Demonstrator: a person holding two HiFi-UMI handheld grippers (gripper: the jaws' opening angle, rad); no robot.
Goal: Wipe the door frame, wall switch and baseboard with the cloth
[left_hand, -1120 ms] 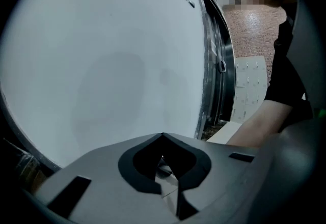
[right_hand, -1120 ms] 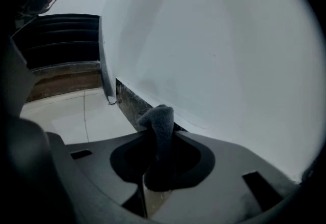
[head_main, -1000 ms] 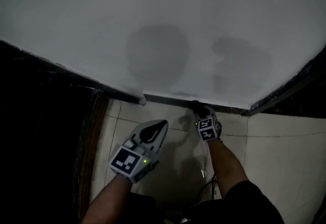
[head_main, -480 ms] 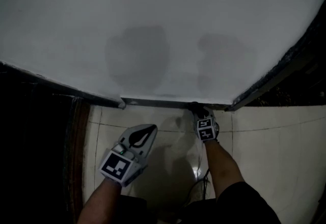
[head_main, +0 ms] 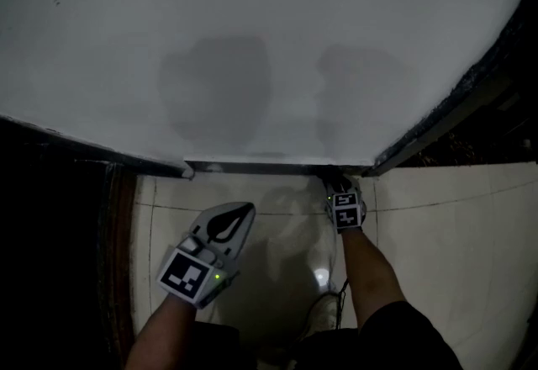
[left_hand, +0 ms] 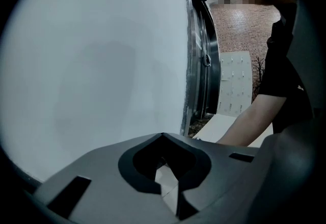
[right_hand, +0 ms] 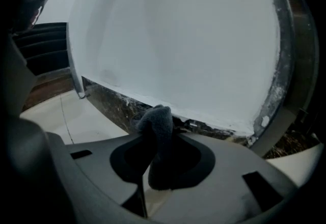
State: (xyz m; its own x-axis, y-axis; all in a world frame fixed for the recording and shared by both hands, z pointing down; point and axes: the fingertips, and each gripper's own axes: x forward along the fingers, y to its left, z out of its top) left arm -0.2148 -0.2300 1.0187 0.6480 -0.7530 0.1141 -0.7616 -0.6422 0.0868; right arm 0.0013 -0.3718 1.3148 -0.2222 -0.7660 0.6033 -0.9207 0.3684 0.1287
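A white wall (head_main: 269, 15) fills the upper part of the head view. A dark baseboard (head_main: 269, 166) runs along its foot at mid-frame, above pale floor tiles (head_main: 454, 225). To the right, a dark door frame (head_main: 454, 99) slants up toward the upper right corner. The lower left of the frame is black, and what stands there cannot be made out. No wall switch shows in any view.

The right gripper (head_main: 336, 186) reaches low at centre right, with its tip at the baseboard close to the corner where the strip meets the frame. Its jaws are closed on a wad of dark grey cloth (right_hand: 158, 126). The cloth bulges forward past the tips, so fabric rather than plastic meets the surface. In the right gripper view the cloth sits against or just off the scuffed dark strip; which of the two is hard to tell.

The left gripper (head_main: 235, 217) hangs over the tiles at lower centre left, well apart from the wall. Its jaws are drawn together with nothing between them. It seems to be kept back simply to stay clear of the wiping hand.

The step in hand looks like the baseboard wipe, near its right end.
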